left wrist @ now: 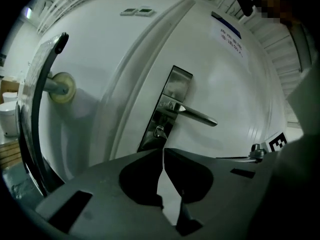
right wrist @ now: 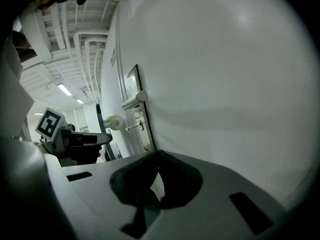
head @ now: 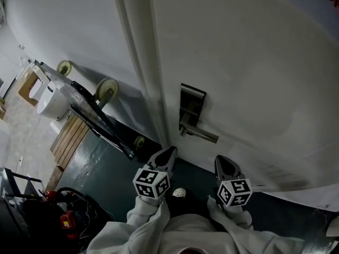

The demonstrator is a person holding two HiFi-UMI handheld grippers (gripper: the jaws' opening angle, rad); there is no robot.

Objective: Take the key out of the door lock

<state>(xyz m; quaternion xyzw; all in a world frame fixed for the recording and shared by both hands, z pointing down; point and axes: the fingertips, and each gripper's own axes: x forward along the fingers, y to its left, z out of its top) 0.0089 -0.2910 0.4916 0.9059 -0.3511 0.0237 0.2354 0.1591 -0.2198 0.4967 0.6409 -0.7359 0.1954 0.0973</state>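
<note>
Two grippers held shut, key not yet reached

The approach step is judged to be in hand: nothing has been gripped. The key (left wrist: 159, 131) is seen seated in the lock plate (left wrist: 167, 109) of the white door (head: 254, 62), just below the lever handle (left wrist: 197, 116). The left gripper (left wrist: 163, 150) is aimed at it from below, apart from the plate; its jaws are pressed together with nothing between them. The right gripper (right wrist: 158, 154) is held beside the door face, its jaws likewise closed and empty. For the next move, the left jaws would need to be parted, brought around the key's head, closed on it, and the key drawn straight out.
</note>
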